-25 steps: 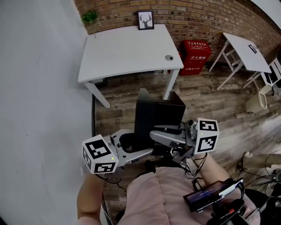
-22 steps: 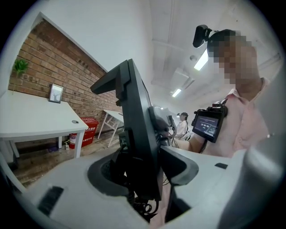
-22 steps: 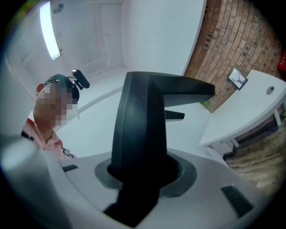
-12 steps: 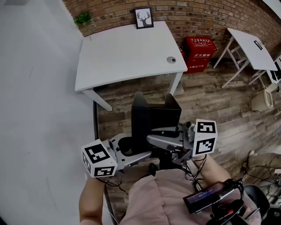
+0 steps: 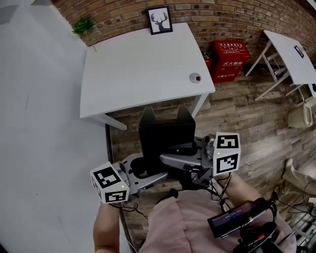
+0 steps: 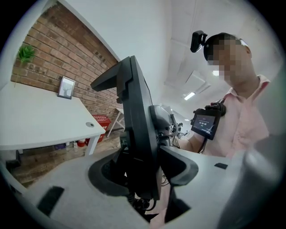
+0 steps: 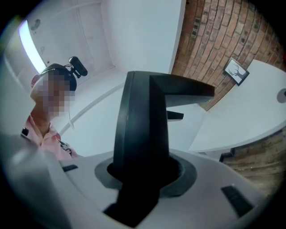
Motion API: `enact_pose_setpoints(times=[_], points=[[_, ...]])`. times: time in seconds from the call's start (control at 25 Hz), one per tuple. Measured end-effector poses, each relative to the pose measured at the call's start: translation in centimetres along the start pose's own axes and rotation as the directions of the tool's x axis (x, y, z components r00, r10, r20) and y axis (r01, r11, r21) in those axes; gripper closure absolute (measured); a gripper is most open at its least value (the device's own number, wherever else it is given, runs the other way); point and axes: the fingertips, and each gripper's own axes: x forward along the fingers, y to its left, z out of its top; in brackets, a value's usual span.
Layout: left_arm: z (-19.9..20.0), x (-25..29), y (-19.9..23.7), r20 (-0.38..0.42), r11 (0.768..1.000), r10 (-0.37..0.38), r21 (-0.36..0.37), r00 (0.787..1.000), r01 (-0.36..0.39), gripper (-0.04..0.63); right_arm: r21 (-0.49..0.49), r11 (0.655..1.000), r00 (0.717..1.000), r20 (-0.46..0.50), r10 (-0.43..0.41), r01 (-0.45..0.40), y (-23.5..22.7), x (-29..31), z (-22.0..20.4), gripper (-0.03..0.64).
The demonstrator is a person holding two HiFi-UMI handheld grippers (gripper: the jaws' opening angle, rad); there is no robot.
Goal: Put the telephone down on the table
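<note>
Head view shows my left tongs (image 5: 150, 174) and my right tongs (image 5: 174, 159) clamped on the black telephone (image 5: 165, 134) from opposite sides, each gripping its lower part. The telephone hangs upright in the air over the wooden floor (image 5: 232, 113), just before the near edge of the white surface (image 5: 138, 69), not touching it. A framed deer picture (image 5: 160, 21) stands at that surface's far edge, against the brick wall (image 5: 207, 15).
</note>
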Motion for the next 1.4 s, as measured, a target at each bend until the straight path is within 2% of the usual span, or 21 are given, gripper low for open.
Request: enact_pose_setpoints(times=[0.4,0.8,1.4], points=[[4.5,2.8,4.6,0.012,0.999,0.035,-0.034,0.999,-0.035,0.371,0.005,0.999,0.998,-0.05,0.036,-0.036,-4.3,-0.5,5.4,0.456],[6.4,2.8,7.7,0.031,0.997,0.057,-0.05,0.998,-0.055,0.37,0.008,0.999,0.996,-0.076,0.043,-0.043,-7.0,0.8,7.6,0.456],[8.2,-1.1,18.3,0.03,0.995,0.03,-0.091,0.999,-0.027,0.37,0.048,0.999,0.995,-0.096,0.011,-0.006,-15.6,8.3,10.0,0.456]])
